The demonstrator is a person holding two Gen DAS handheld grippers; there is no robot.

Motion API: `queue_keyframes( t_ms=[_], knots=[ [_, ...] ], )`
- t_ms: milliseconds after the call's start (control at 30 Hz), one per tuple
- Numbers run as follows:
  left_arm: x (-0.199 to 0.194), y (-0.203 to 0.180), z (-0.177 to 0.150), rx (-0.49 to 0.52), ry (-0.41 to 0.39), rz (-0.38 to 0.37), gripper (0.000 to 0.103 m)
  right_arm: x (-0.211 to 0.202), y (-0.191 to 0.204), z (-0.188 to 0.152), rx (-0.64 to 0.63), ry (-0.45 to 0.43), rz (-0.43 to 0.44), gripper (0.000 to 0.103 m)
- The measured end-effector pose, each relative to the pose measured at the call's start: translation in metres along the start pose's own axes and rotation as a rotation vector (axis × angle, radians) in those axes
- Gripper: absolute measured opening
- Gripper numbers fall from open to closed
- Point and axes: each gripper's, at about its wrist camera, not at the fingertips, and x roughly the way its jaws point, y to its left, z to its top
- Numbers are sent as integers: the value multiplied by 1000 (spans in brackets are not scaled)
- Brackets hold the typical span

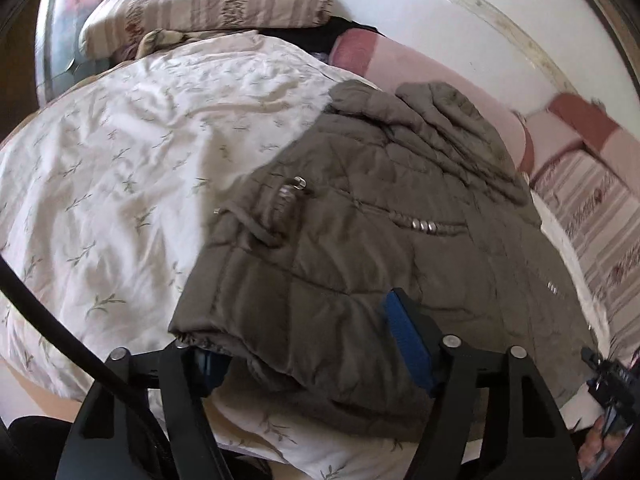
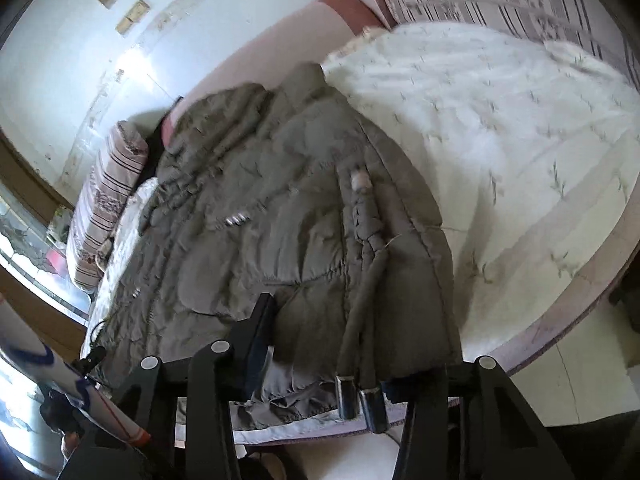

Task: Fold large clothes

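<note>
The olive quilted jacket [image 1: 360, 220] lies on the white leaf-print quilt [image 1: 100, 168] — its near hem bunched between both tongs. The left gripper [image 1: 308, 356] and right gripper [image 2: 356, 364] each straddle that hem; whether either pinches it, I cannot tell.

One quilted olive-brown padded jacket [image 1: 360, 216] is counted. One white bedspread with a small green sprig print [image 1: 112, 152] is recorded on the bed. Two striped pink-and-brown patterned cushions are listed, one [image 1: 208, 0] at the far side and one [image 1: 592, 216] at the right. Two metal-tipped drawstring ends [image 2: 360, 400] are noted at the jacket's hem. Two black handheld grippers are entered: the left gripper [image 1: 316, 344] and the right gripper [image 2: 344, 364].
</note>
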Motion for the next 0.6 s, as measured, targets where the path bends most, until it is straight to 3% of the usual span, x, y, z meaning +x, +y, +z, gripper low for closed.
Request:
queue_keyframes(
  t_ms=[200, 333, 433, 600],
  knots=[
    [9, -8, -6, 62, 26, 49, 70, 7, -1, -7, -21, -11, -13, 52],
    [5, -13, -9, 93, 3, 54, 70, -2, -1, -7, -3, -38, 71, 50],
    [-3, -19, -9, 127, -45, 46, 70, -14, 21, -8, -121, -102, 79, 47],
    [14, -15, -10, 116, 18, 82, 70, 8, 7, -8, -53, 6, 46, 42]
  ],
)
